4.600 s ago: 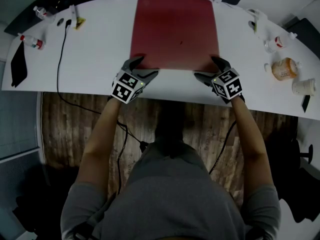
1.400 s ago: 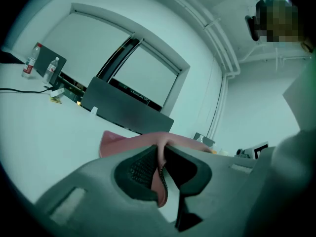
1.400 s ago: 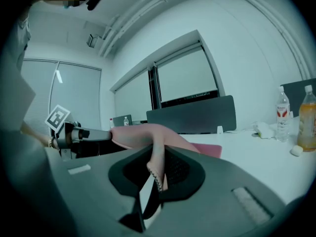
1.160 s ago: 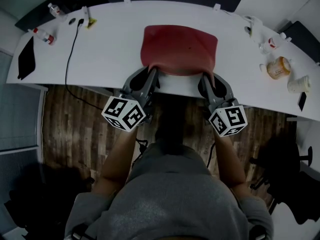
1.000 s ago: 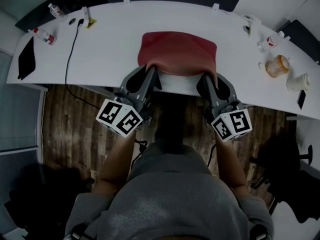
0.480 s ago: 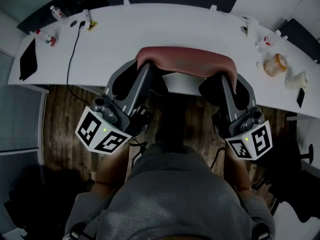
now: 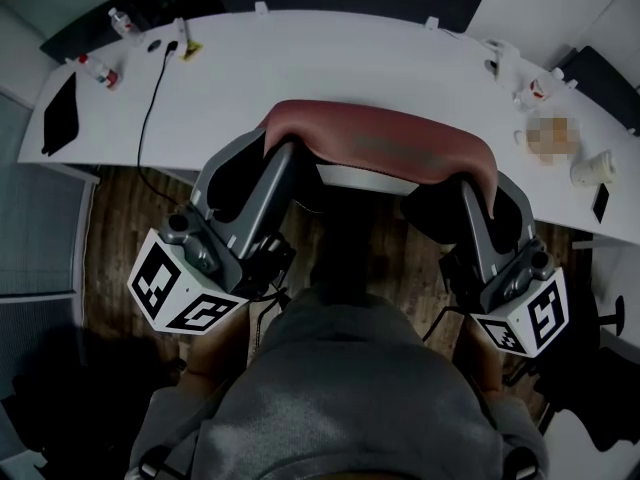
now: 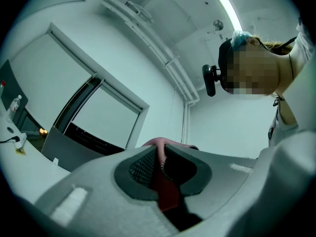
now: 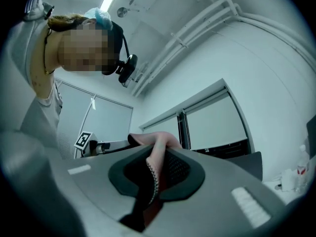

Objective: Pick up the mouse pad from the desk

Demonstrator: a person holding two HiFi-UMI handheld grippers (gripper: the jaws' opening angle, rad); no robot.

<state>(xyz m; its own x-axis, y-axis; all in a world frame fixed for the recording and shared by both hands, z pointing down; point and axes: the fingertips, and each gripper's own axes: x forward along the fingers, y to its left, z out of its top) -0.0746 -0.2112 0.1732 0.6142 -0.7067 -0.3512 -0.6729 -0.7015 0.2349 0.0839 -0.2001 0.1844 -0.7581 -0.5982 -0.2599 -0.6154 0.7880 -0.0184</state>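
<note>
One red mouse pad (image 7: 385, 140) hangs sagging above the white worktop (image 7: 330, 58), clear of it. Two tools hold it: the left gripper (image 7: 283, 148) pinches its left edge and the right gripper (image 7: 478, 180) its right edge. Earlier it lay flat on the worktop. Since half a second ago, pad and both tools have risen nearer the camera.

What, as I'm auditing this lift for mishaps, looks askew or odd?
Only the mouse pad: pinched by the left gripper and right gripper, it droops limply over both, above the desk. Nothing looks spilled.
</note>
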